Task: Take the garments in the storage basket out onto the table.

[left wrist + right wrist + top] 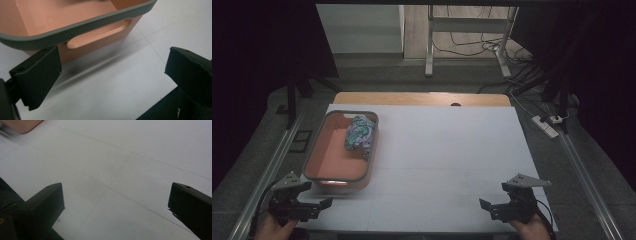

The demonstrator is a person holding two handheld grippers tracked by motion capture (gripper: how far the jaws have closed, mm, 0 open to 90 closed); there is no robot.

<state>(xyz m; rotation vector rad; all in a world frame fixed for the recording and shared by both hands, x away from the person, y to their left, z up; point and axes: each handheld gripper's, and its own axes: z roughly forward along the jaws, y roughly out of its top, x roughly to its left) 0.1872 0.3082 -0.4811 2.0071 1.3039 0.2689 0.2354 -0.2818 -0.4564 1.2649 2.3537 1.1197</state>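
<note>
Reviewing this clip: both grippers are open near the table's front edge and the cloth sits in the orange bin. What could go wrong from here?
1. The left gripper sits close to the orange bin; reaching in, a jaw could catch the grey rim and shove or tip the bin.
2. The crumpled cloth lies against the bin's far right wall, so a grab might pinch only a fold and drop it.
3. The right gripper is far from the bin and would have to cross the white table.
</note>
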